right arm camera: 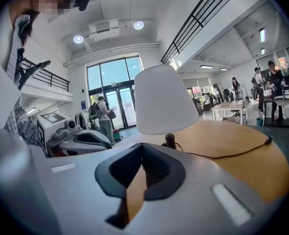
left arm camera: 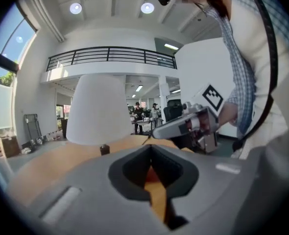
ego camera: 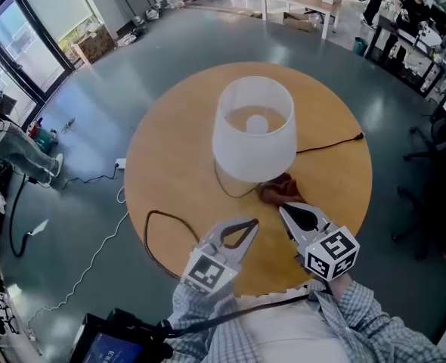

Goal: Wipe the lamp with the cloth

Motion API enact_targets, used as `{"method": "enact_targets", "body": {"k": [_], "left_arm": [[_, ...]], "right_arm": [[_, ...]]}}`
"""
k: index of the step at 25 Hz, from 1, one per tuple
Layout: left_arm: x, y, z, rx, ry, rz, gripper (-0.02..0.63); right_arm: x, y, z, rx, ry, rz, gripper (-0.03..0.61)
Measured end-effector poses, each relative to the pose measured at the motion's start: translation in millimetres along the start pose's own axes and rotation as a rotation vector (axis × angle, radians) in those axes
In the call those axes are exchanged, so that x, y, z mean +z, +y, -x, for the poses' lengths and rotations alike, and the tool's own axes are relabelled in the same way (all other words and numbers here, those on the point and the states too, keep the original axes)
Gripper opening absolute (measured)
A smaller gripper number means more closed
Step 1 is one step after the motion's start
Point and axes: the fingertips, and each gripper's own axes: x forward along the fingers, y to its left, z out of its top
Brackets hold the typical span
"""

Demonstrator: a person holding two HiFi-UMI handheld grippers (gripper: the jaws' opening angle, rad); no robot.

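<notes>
Nearest, the left gripper [ego camera: 247, 229] and the right gripper [ego camera: 287, 212] hover side by side over the near edge of the round, light-brown wooden counter [ego camera: 170, 150]. Each has its fingers clenched on nothing; only bare wood shows through the gaps.

Just beyond the right gripper, the crumpled reddish-brown cloth [ego camera: 277, 190] lies on the counter, right by the lamp's foot and apart from both grippers. So no wiping is going on at this moment. The scene fits either the cloth waiting to be picked up or the cloth set down after a wipe; the pictures do not settle which.

Further in, near the counter's middle, the table lamp with the white, frosted, tapering shade [ego camera: 253, 138] stands upright. Its shade looks even and unmarked, though dust would be too fine to see. A thin black cord [ego camera: 329, 145] trails away to the right.
</notes>
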Motion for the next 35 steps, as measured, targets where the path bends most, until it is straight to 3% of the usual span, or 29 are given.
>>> {"method": "enact_targets", "body": {"k": [10, 35], "left_arm": [[-33.5, -9.6, 1.7, 0.003, 0.043, 0.095, 0.005], [-40.3, -14.2, -2.0, -0.011, 0.071, 0.088, 0.005]], "right_arm": [[-27.4, 3.2, -3.3, 0.012, 0.070, 0.017, 0.003], [-45.3, -4.3, -1.6, -0.007, 0.134, 0.007, 0.003]]}}
